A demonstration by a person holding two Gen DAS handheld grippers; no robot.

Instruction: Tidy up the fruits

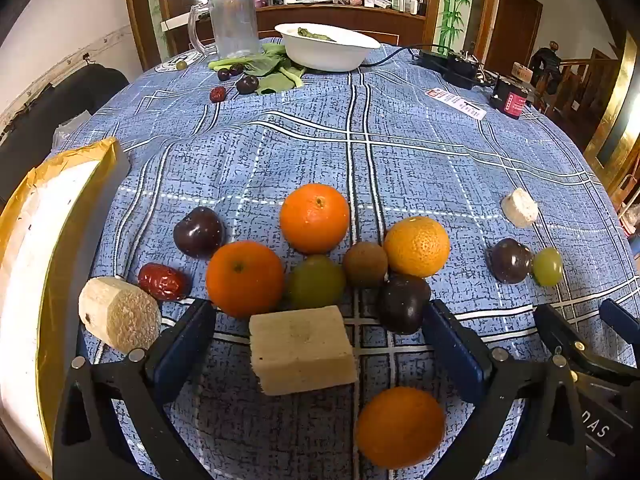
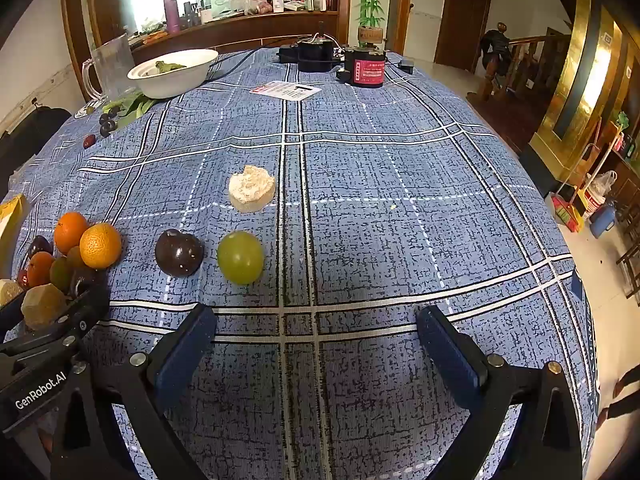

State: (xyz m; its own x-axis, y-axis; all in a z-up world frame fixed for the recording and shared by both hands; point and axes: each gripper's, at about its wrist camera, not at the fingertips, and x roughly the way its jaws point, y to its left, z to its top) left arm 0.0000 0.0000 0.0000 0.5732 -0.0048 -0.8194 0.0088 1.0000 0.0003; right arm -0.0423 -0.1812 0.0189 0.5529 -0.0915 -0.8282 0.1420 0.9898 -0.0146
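A cluster of fruit lies on the blue checked tablecloth point(image 1: 400, 152): several oranges point(image 1: 314, 218), dark plums point(image 1: 199, 232), a green grape point(image 1: 316, 281), a brown kiwi-like fruit point(image 1: 365, 264) and a red date point(image 1: 163, 281). My left gripper point(image 1: 320, 322) stands open just above the cloth, with a beige cake block point(image 1: 302, 349) and an orange point(image 1: 400, 426) between its fingers, untouched. My right gripper point(image 2: 316, 330) is open over bare cloth. Ahead of it lie a dark plum point(image 2: 179, 253), a green grape point(image 2: 240, 257) and a round pale cake point(image 2: 251, 189).
A round cake point(image 1: 119, 314) and a yellow-rimmed white tray point(image 1: 52, 248) lie at the left. At the far side stand a white bowl point(image 1: 327, 46), a glass mug point(image 1: 230, 24), greens with small dark fruits point(image 1: 246, 84), a red-labelled black canister point(image 2: 365, 67) and a card point(image 2: 286, 90).
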